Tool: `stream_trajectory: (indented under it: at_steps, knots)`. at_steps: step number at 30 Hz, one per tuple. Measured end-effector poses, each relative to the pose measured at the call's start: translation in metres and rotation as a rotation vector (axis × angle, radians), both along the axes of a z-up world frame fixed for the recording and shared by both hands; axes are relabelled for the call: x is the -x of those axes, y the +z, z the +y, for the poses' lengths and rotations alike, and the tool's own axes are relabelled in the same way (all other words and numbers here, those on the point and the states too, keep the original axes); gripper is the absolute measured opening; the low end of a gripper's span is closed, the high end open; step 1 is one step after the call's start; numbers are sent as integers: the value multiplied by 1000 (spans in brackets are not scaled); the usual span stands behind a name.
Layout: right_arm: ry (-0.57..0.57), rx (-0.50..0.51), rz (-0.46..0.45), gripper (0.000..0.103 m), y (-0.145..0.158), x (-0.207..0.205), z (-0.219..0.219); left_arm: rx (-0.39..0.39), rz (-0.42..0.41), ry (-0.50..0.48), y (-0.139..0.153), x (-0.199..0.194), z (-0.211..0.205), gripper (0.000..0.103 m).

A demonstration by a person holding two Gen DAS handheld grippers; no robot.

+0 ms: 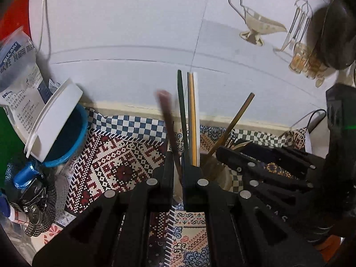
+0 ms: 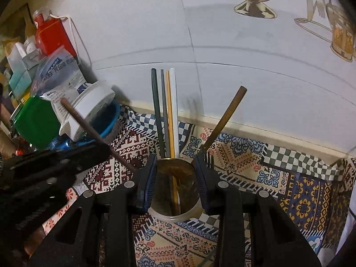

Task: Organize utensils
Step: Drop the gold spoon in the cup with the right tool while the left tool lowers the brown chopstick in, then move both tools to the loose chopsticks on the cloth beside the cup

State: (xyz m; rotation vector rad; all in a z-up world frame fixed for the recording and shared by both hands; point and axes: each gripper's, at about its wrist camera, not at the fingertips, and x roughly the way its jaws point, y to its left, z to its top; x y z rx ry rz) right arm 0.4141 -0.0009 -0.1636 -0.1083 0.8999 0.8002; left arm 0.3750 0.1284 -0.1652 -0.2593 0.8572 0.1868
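Dark green, grey, yellow and white chopsticks (image 2: 165, 111) stand over a checked and floral patchwork cloth (image 2: 289, 178).

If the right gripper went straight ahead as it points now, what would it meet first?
The right gripper already brackets the clear utensil jar; straight on, it likely meets the upright chopsticks inside, then the wall.

Both close views are aimed along black fingers toward the white tiled wall (image 1: 124, 22); the clear glass jar (image 2: 175, 202) and patterned tablecloth (image 2: 300, 200) are shared.

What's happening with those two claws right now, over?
Left gripper shut on dark brown chopstick. Right gripper clamps clear glass jar of upright sticks. Nothing blocking the jar mouth.
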Motion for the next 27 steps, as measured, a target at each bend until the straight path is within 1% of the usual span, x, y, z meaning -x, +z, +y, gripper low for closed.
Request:
stream_trajectory:
  at_steps: [4, 7, 9, 11, 15, 17, 21, 23, 27]
  knots:
    - [6, 17, 7, 32, 2, -1, -2, -15, 1, 0, 4, 3, -2, 5]
    - [4, 4, 3, 32, 7, 1, -6, -18, -14, 1, 12, 10, -3, 8]
    - [1, -2, -7, 32, 13, 4, -10, -27, -24, 1, 17, 17, -4, 10]
    - [-4, -5, -22, 33, 18, 7, -13, -41, -33, 1, 22, 22, -6, 16]
    - [-10, -7, -52, 34, 29, 18, -23, -62, -55, 2, 34, 39, -11, 21]
    - [-15, -7, -64, 35, 33, 25, -29, -65, -63, 4, 38, 46, -13, 27]
    - [-31, -2, -84, 35, 39, 38, -40, -61, -67, 0, 42, 59, -19, 30]
    - [-42, 0, -90, 35, 42, 44, -47, -63, -65, -6, 42, 65, -22, 34]
    - [-75, 11, -107, 40, 43, 55, -60, -60, -59, -17, 39, 75, -28, 40]
